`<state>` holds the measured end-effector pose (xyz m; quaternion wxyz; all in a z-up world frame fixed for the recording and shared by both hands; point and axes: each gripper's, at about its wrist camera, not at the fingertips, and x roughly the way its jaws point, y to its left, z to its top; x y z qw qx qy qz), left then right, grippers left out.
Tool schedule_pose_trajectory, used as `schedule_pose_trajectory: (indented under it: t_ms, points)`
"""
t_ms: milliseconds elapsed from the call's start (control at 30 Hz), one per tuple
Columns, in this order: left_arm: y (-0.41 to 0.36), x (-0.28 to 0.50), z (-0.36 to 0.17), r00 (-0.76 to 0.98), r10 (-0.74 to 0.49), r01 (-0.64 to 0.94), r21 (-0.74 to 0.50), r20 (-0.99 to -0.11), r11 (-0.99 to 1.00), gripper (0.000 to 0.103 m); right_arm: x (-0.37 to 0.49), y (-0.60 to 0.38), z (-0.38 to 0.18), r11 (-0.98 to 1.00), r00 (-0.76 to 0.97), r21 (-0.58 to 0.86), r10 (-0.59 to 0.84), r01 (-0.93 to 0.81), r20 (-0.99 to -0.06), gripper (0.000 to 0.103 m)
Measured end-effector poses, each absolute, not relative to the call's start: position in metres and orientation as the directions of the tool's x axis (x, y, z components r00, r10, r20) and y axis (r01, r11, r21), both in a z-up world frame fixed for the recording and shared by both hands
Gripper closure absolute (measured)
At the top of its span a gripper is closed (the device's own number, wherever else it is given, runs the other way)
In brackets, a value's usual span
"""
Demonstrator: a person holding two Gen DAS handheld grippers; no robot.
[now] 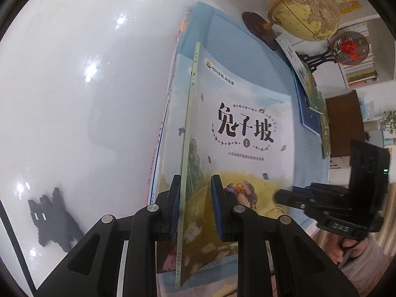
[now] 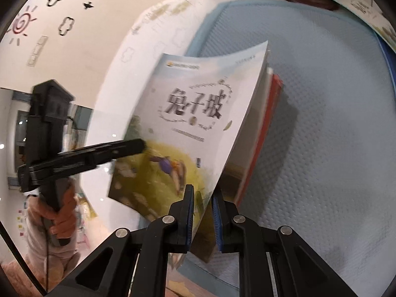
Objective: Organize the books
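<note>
Above the blue mat (image 2: 321, 123), both grippers, left gripper (image 1: 195, 210) and right gripper (image 2: 201, 220), pinching the illustrated book (image 1: 235, 128) at opposite edges, carrying step in hand; next: lower steadily toward the red-edged stack (image 2: 267, 113) just behind, then release together.

Both wrist views look steeply down, close on the same book (image 1: 237, 133), from its spine and opposite edge

Glossy paper book (image 1: 237, 128) cover, dimpled matt blue mat (image 2: 321, 133), shiny white tabletop (image 1: 74, 86), wooden globe base (image 1: 259, 28)
</note>
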<state>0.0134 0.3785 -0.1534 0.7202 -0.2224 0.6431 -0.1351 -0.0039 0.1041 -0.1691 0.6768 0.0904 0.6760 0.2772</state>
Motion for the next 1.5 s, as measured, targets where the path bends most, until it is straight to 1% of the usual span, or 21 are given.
schedule_pose_trajectory:
  t_ms: [67, 200, 233, 300, 433, 600, 733, 833, 933, 1067, 1167, 1267, 1367, 1500]
  points:
    - [0.379, 0.013, -0.154, 0.127, -0.489, -0.097, -0.501, -0.863, 0.86, 0.084, -0.002, 0.102, -0.174, 0.833, -0.079, 0.507, 0.503, -0.223, -0.861, 0.088]
    - [0.385, 0.01, -0.156, 0.121, -0.508, -0.119, -0.521, -0.853, 0.845, 0.084, -0.003, 0.105, -0.177, 0.84, -0.083, 0.491, 0.486, -0.23, -0.87, 0.088]
    - [0.386, 0.01, -0.156, 0.121, -0.512, -0.129, -0.525, -0.85, 0.841, 0.081, -0.002, 0.111, -0.179, 0.843, -0.086, 0.488, 0.482, -0.228, -0.872, 0.088]
    - [0.389, 0.011, -0.157, 0.114, -0.517, -0.147, -0.53, -0.848, 0.835, 0.08, -0.001, 0.113, -0.183, 0.851, -0.098, 0.478, 0.468, -0.219, -0.878, 0.088]
    - [0.389, 0.012, -0.151, 0.107, -0.477, -0.146, -0.488, -0.872, 0.86, 0.079, -0.001, 0.118, -0.186, 0.855, -0.099, 0.479, 0.469, -0.201, -0.878, 0.087]
    - [0.392, 0.013, -0.152, 0.094, -0.478, -0.149, -0.487, -0.873, 0.861, 0.078, -0.001, 0.116, -0.189, 0.854, -0.095, 0.483, 0.473, -0.196, -0.876, 0.086]
    - [0.394, 0.013, -0.14, 0.11, -0.384, -0.156, -0.398, -0.917, 0.904, 0.078, -0.002, 0.107, -0.189, 0.849, -0.094, 0.498, 0.489, -0.177, -0.867, 0.086]
    - [0.397, 0.014, -0.124, 0.167, -0.368, -0.166, -0.394, -0.915, 0.904, 0.078, -0.004, 0.098, -0.186, 0.855, -0.086, 0.486, 0.478, -0.182, -0.874, 0.086]
    - [0.393, 0.017, -0.11, 0.207, -0.345, -0.152, -0.379, -0.915, 0.913, 0.078, -0.002, 0.086, -0.174, 0.876, -0.032, 0.444, 0.446, -0.187, -0.895, 0.086]
    - [0.373, 0.02, -0.1, 0.249, -0.379, -0.125, -0.417, -0.891, 0.9, 0.078, 0.006, 0.059, -0.16, 0.902, 0.024, 0.405, 0.413, -0.148, -0.911, 0.086]
    - [0.347, 0.022, -0.103, 0.242, -0.399, -0.096, -0.431, -0.884, 0.897, 0.078, 0.012, 0.034, -0.158, 0.916, 0.034, 0.388, 0.393, -0.097, -0.919, 0.086]
    - [0.314, 0.022, -0.109, 0.212, -0.429, -0.059, -0.45, -0.878, 0.891, 0.078, 0.016, 0.005, -0.156, 0.923, 0.053, 0.383, 0.385, -0.035, -0.922, 0.086]
    - [0.28, 0.021, -0.112, 0.173, -0.433, -0.004, -0.441, -0.885, 0.898, 0.078, 0.016, -0.027, -0.152, 0.92, 0.088, 0.392, 0.388, 0.023, -0.917, 0.086]
    - [0.24, 0.026, -0.114, 0.13, -0.429, 0.057, -0.425, -0.894, 0.903, 0.078, 0.014, -0.063, -0.147, 0.929, 0.124, 0.369, 0.363, 0.031, -0.924, 0.086]
